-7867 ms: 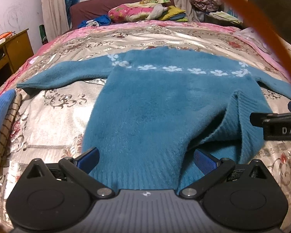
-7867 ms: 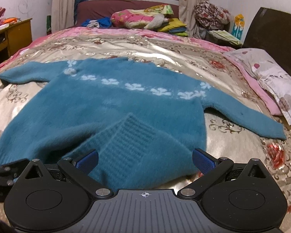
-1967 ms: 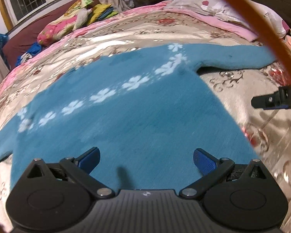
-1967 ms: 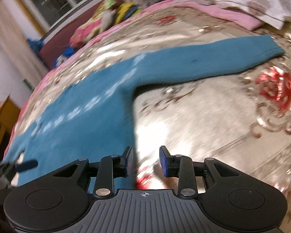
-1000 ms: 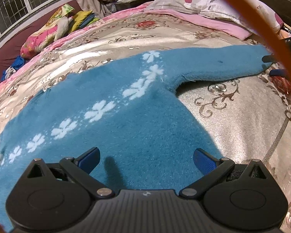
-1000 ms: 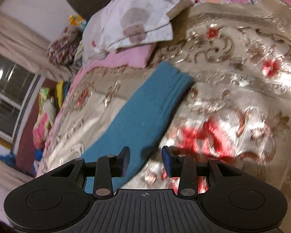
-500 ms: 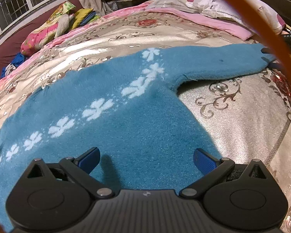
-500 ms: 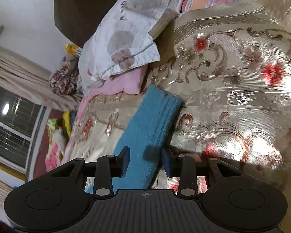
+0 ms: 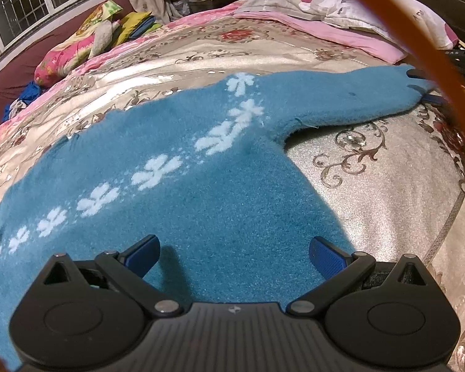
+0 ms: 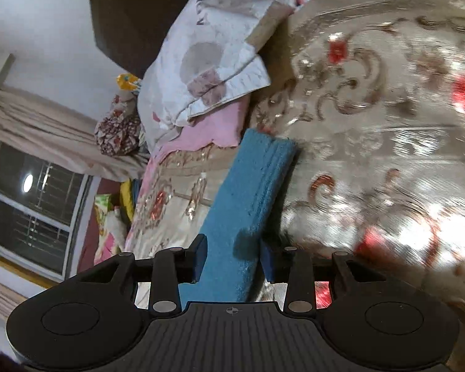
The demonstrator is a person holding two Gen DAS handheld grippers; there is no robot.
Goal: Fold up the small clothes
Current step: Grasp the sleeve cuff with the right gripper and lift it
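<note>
Sleeve fold: R tool lining up on the cuff, L waiting.

L view: my left tool hangs w/ jaws wide apart, empty, over the sweater lying flat on the bed. R view: my right tool straddles the sleeve near the cuff, pads part-apart, not pinching (view blurry). Next, I reckon: close, lift, carry sleeve across the body.

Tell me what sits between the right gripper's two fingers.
In the right wrist view, the blue sweater's sleeve runs between the right gripper's fingers, cuff end beyond the tips. The pads flank it without clearly pressing. Under it lies only the floral bedspread.
</note>
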